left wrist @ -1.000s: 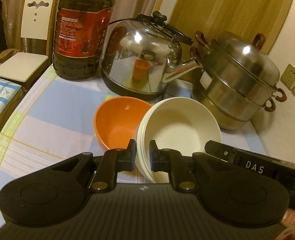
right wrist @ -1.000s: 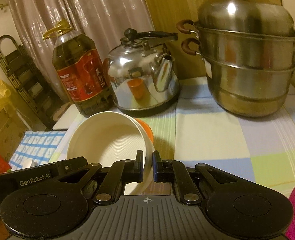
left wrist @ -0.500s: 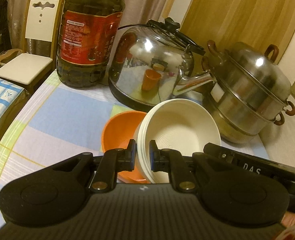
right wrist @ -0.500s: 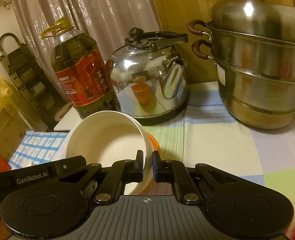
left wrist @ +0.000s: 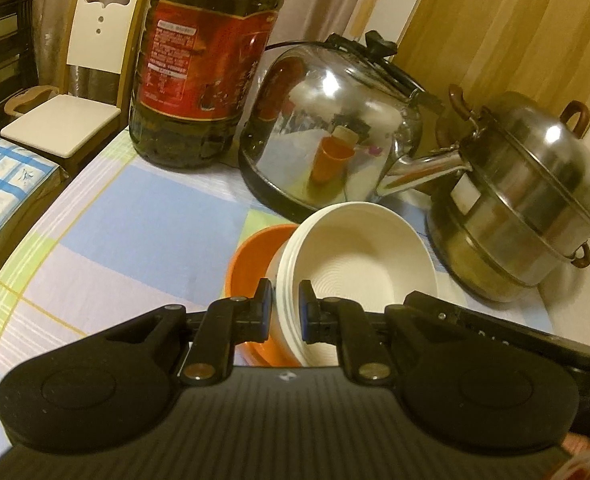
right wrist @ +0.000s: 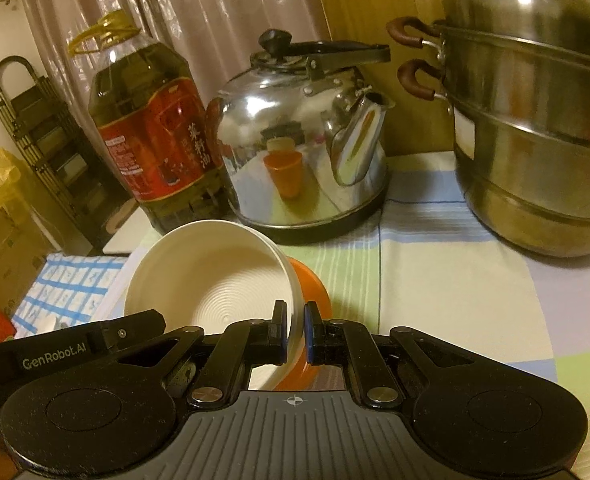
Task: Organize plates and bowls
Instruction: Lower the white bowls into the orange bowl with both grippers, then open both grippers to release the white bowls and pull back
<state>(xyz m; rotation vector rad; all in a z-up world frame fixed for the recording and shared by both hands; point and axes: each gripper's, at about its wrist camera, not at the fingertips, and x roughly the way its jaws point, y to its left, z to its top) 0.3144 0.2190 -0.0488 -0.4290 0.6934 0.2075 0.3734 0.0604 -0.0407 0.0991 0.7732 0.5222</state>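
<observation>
A white ribbed bowl (left wrist: 359, 252) hangs tilted between both grippers, low over an orange bowl (left wrist: 251, 256) on the checked tablecloth. My left gripper (left wrist: 286, 308) is shut on the white bowl's left rim. My right gripper (right wrist: 295, 328) is shut on the opposite rim of the white bowl (right wrist: 215, 276). The orange bowl (right wrist: 315, 288) shows only as a crescent behind and under the white one, which covers most of it. Whether the two bowls touch I cannot tell. Each gripper's black body shows at the edge of the other's view.
A big oil bottle (left wrist: 199, 68), a shiny steel kettle (left wrist: 335, 128) and a stacked steel steamer pot (left wrist: 535, 200) stand close behind the bowls. A white chair (left wrist: 75, 80) is beyond the table's left edge. Open tablecloth (right wrist: 455, 280) lies right of the bowls.
Both grippers have moved forward and down with the white bowl, towards the kettle. The white bowl now overlaps the orange bowl and hides more of it than before.
</observation>
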